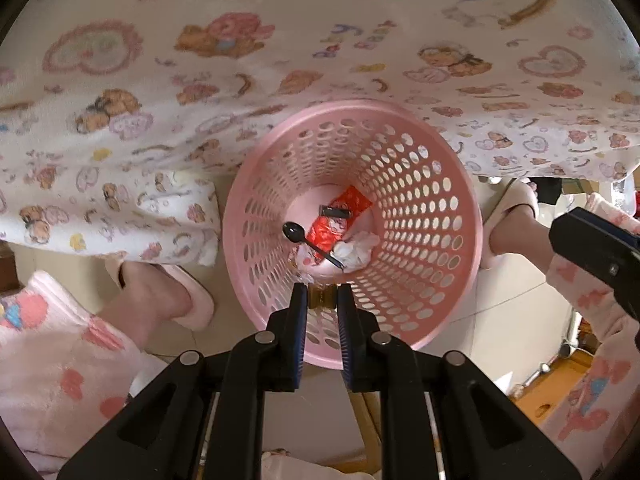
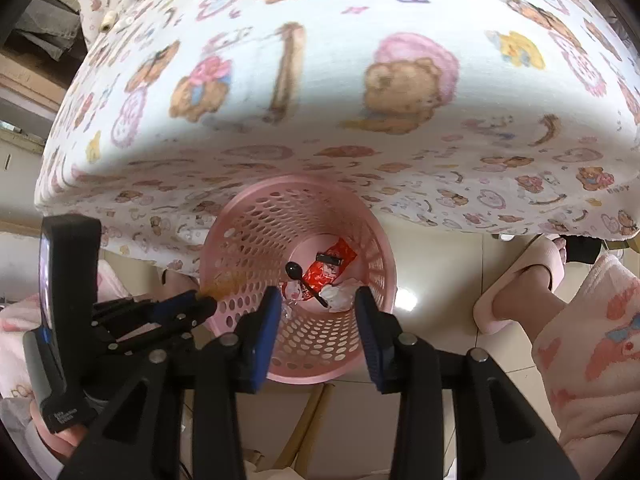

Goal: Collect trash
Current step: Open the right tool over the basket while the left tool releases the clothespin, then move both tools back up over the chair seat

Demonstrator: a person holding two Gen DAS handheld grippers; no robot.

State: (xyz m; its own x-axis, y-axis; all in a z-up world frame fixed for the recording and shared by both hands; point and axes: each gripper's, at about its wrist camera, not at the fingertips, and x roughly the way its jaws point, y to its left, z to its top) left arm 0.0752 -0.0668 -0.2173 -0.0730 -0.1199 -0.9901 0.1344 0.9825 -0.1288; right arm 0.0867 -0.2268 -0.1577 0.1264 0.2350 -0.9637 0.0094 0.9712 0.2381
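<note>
Pink basket (image 1: pixel 460 216) showing pale pink all over, walls dotted with rows of round holes. Inside it a red wrapper (image 1: pixel 340 216) with white print is lying, a glossy black spoon (image 1: pixel 308 242) is crossing it, a small black piece (image 1: pixel 336 212) is sitting on the red, white crumpled tissue (image 1: pixel 356 252) is glowing beside. Cloth (image 1: pixel 280 40) is reading white with brown teddy bears, pink hearts and flowers, yellow ducks, purple-pink lettering. Slippers (image 1: pixel 192 300) are looking pale pink. Fleece sleeves (image 1: pixel 60 360) are showing light pink with coral hearts and a blue bow. Left gripper (image 1: pixel 322 300) is appearing black with blue pads, something amber-brown between them; right gripper (image 2: pixel 316 320) the same black and blue. Floor (image 2: pixel 440 264) is looking cream tile.
</note>
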